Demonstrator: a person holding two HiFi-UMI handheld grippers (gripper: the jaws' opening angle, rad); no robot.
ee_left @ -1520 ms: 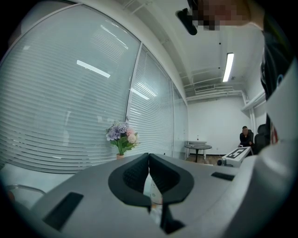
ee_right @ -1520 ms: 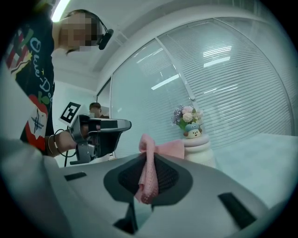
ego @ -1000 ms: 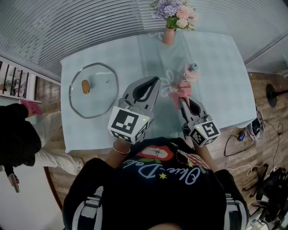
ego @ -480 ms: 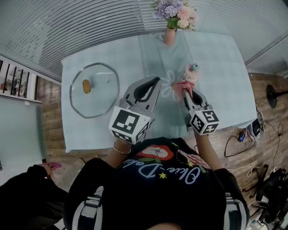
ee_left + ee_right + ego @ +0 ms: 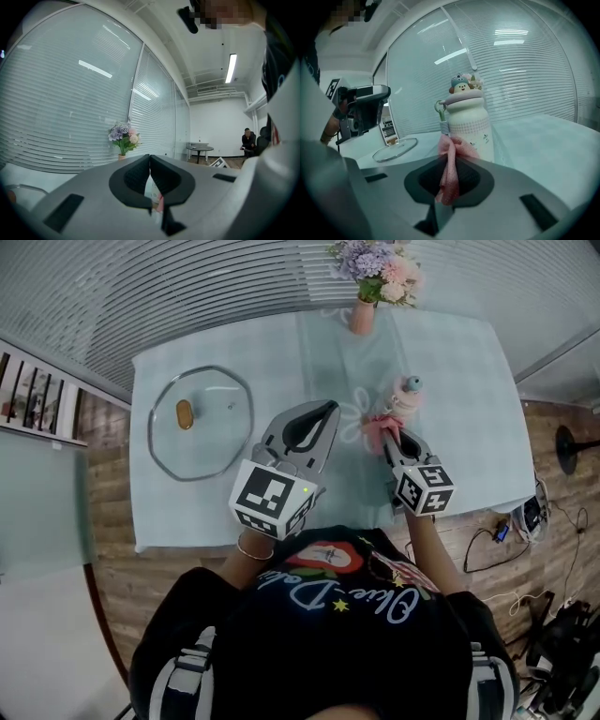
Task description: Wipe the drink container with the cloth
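On my table (image 5: 450,371) a glass lid (image 5: 200,423) lies left. My left gripper (image 5: 323,409) is closed, empty. The far vase (image 5: 362,317) holds flowers (image 5: 380,261). My right gripper (image 5: 389,439) pinches the cloth (image 5: 450,168) against the capped bottle (image 5: 468,126).

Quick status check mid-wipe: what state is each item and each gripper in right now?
right gripper: shut on cloth.
left gripper: shut, empty, held above table.
cloth: bunched, pressed against drink container.
drink container: upright on table, lid on.
glass lid: lying flat on table.
flower vase: upright at far edge.
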